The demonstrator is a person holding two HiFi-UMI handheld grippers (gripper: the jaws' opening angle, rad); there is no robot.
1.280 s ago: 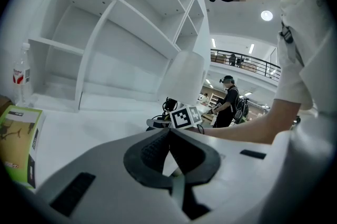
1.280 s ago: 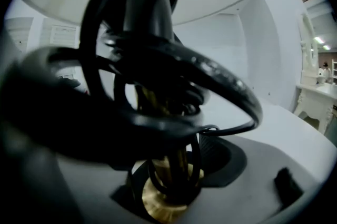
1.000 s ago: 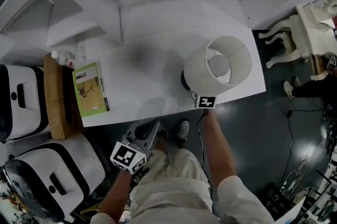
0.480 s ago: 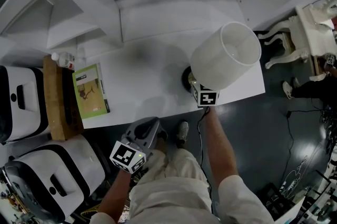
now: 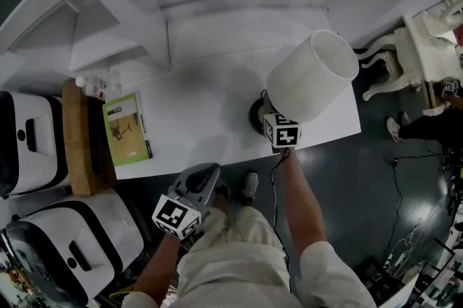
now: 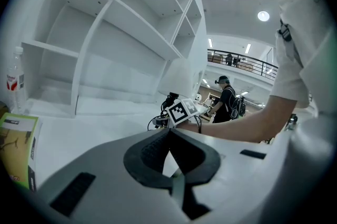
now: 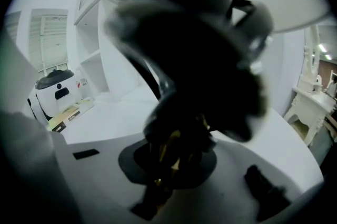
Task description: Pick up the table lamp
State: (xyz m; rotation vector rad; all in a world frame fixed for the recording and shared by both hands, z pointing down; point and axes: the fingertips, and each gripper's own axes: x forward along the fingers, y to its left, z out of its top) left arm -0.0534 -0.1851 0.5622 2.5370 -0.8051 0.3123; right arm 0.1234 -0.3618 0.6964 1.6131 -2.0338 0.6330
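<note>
The table lamp's white shade [image 5: 312, 75] leans toward the back right over its dark round base [image 5: 256, 113] at the white table's [image 5: 195, 118] right front. My right gripper [image 5: 273, 118] reaches in under the shade from the front edge. In the right gripper view its jaws [image 7: 174, 150] are closing tight on the lamp's dark stem [image 7: 195, 60], which fills the gap. My left gripper [image 5: 206, 173] hangs below the table's front edge, shut with nothing in it [image 6: 169, 132]. From there the shade [image 6: 181, 78] shows far off.
A green book [image 5: 126, 129] lies at the table's left end, near a bottle [image 5: 90, 86] and a wooden board [image 5: 76, 140]. White shelving [image 5: 239, 3] backs the table. White machines [image 5: 29, 140] stand at left, an ornate white chair [image 5: 427, 39] at right.
The lamp's shade has tipped from facing up to leaning toward the back right. My right gripper stays at the stem under it. The left gripper has kept still.
</note>
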